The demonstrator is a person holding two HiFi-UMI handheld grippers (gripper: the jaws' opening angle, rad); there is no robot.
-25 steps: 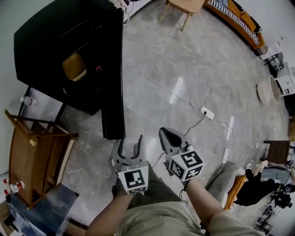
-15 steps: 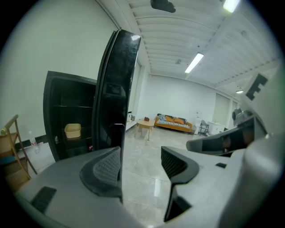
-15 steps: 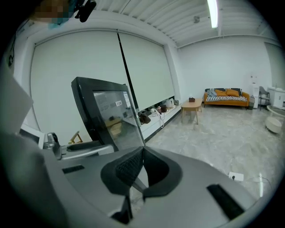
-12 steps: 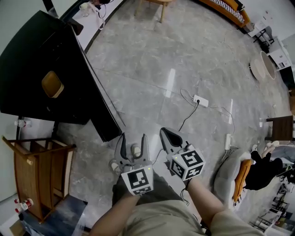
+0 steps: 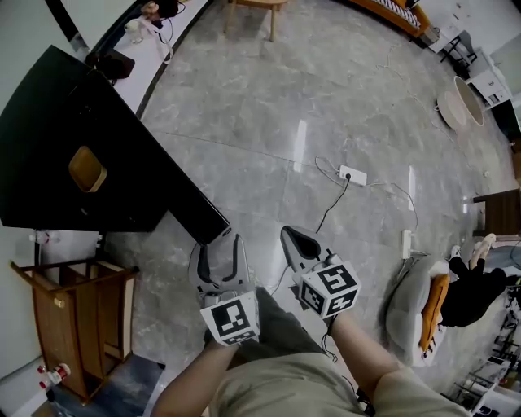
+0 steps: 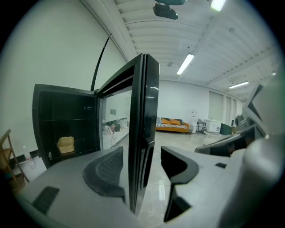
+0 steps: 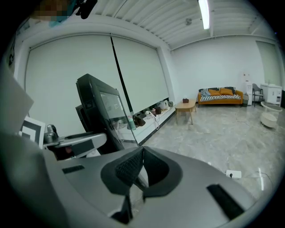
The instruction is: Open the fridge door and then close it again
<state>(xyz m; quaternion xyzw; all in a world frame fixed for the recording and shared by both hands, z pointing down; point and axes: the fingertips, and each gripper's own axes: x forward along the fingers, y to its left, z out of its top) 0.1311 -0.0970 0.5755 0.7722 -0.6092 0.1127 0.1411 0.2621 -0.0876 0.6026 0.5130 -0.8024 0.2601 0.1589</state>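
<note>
The black fridge (image 5: 73, 163) stands at the left with its door (image 5: 175, 191) swung wide open. A yellow container (image 5: 87, 168) sits inside it. My left gripper (image 5: 220, 244) is at the door's free edge. In the left gripper view the door's edge (image 6: 144, 133) stands between the jaws of the left gripper (image 6: 142, 164). Those jaws have just been opening, and a gap shows on each side of the door. My right gripper (image 5: 297, 240) hangs just to the right, shut on nothing. In the right gripper view the pads of the right gripper (image 7: 139, 167) meet.
A wooden rack (image 5: 81, 318) stands next to the fridge at lower left. A power strip (image 5: 352, 175) with its cable lies on the grey floor ahead. A wooden stool (image 5: 248, 12) is far ahead, and a sofa (image 7: 220, 95) stands against the far wall.
My left gripper has moved left up to the door's free edge, which now stands between its jaws, spread wider than before. The right gripper stays shut beside it.
</note>
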